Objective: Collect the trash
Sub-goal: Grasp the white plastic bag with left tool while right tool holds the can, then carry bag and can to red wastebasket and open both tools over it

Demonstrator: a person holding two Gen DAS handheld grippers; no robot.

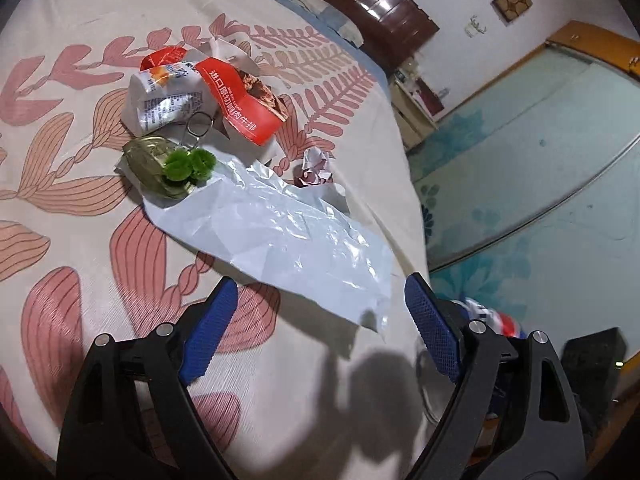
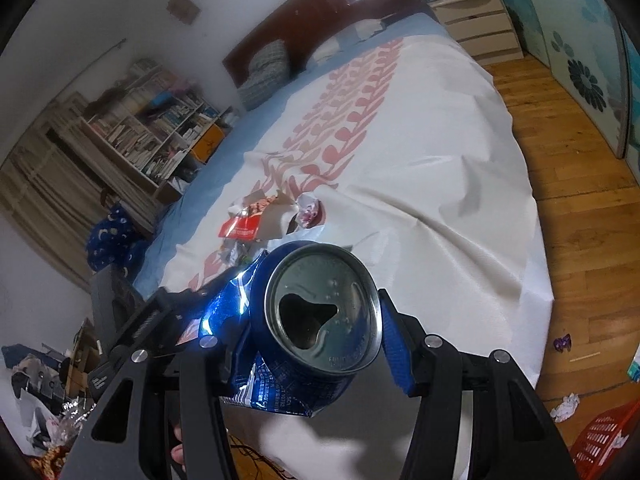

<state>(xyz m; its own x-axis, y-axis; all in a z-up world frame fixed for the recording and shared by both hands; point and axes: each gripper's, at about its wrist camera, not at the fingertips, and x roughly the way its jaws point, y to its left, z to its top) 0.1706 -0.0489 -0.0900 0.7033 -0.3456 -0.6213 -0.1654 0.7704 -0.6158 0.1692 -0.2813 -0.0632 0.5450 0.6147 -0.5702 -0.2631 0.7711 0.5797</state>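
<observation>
The right gripper (image 2: 316,344) clamps a crushed blue can (image 2: 316,320) sideways, mouth facing out, so it can be carried off the bed. The left gripper (image 1: 320,328) hovers wide apart and empty, lined up on the white plastic bag (image 1: 280,240) just ahead of its tips. Beyond that lie a green pom-pom (image 1: 188,164), a crumpled paper ball (image 1: 316,166) and a red wrapper (image 1: 244,100), bunched for easy picking.
</observation>
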